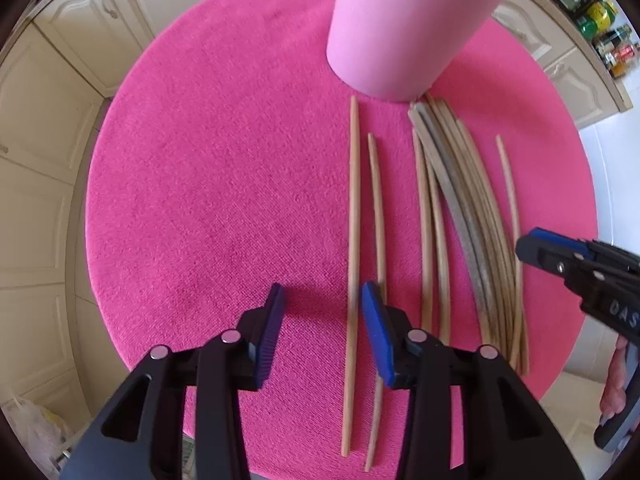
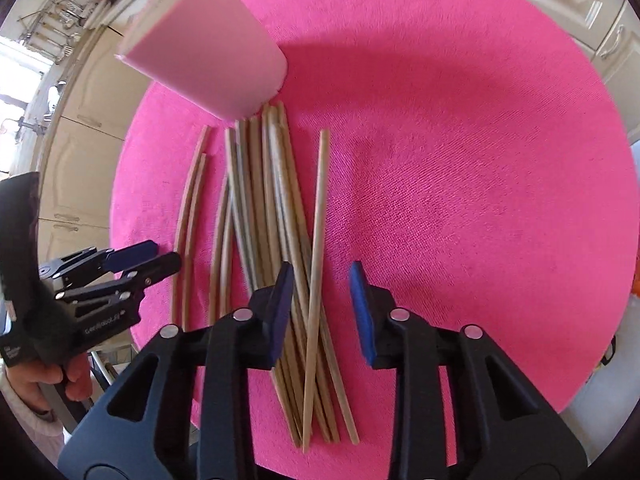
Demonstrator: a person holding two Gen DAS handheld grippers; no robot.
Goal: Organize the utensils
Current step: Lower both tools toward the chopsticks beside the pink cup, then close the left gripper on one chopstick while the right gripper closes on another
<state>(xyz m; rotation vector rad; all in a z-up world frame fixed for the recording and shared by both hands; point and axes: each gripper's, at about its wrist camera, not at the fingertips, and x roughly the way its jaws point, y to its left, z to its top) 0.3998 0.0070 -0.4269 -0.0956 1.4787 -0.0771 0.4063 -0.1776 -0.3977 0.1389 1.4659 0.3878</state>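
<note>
Several wooden chopsticks lie on a round pink mat (image 1: 208, 184). A pink cup (image 1: 404, 28) stands at the mat's far side, also in the right wrist view (image 2: 216, 56). In the left wrist view two separate chopsticks (image 1: 353, 216) lie left of a bundle (image 1: 472, 232). My left gripper (image 1: 322, 300) is open and empty, its right pad beside the two separate sticks. My right gripper (image 2: 320, 280) is open above the bundle (image 2: 276, 216), with a single stick (image 2: 318, 240) between its fingers. Each gripper shows in the other's view: the right one (image 1: 536, 246) and the left one (image 2: 160, 256).
Cream cupboard doors (image 1: 48, 128) surround the mat. A counter with bottles (image 1: 608, 40) is at the far right. A plastic bag (image 1: 32, 432) lies on the floor at lower left. The mat (image 2: 460, 160) also fills the right wrist view.
</note>
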